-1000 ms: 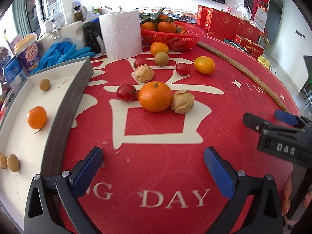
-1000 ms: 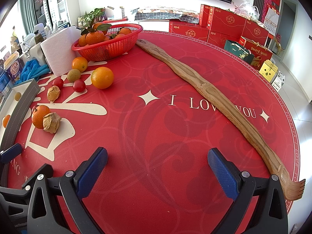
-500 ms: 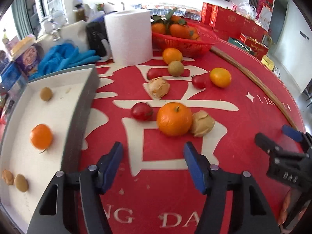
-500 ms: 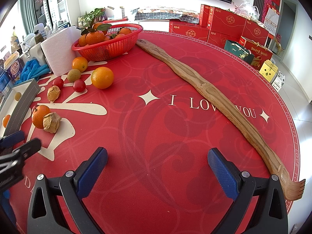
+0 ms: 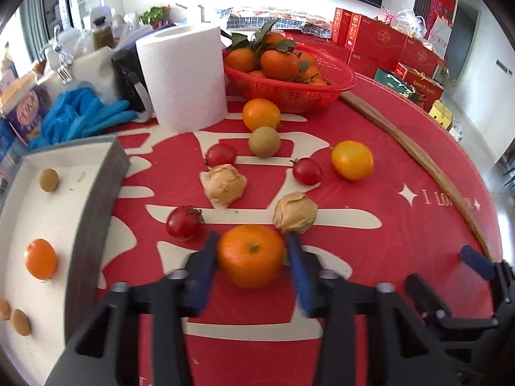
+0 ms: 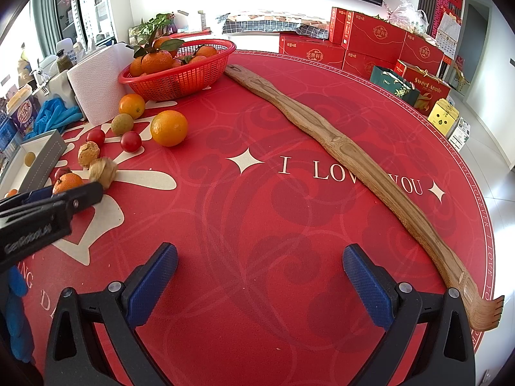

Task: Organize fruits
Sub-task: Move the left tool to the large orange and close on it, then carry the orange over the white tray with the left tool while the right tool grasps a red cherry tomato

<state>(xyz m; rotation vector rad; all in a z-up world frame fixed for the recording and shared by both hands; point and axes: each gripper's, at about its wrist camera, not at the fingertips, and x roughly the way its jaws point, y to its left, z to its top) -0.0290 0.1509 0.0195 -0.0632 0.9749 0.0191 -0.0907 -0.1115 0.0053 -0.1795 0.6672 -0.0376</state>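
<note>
Advanced since earlier view: left gripper [image 5: 252, 259], jaws narrowed around orange [image 5: 251, 259] on red mat [image 5: 402, 257]; contact uncertain. Right gripper [image 6: 259, 281] idle, jaws wide, empty. Already in tray [image 5: 93, 206]: several fruits. Left outside: tomatoes, other loose fruit.

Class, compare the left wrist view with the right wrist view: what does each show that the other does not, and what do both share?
Only the left wrist view shows the white tray's floor with an orange and small brownish fruits on it, and the left claw with its pads on both sides of a mandarin.

Only the right wrist view shows the whole wooden back scratcher, down to its comb end, and the right claw open over bare cloth.

Both show the red basket of mandarins, the paper roll, the cherry tomatoes and the husked fruits.
</note>
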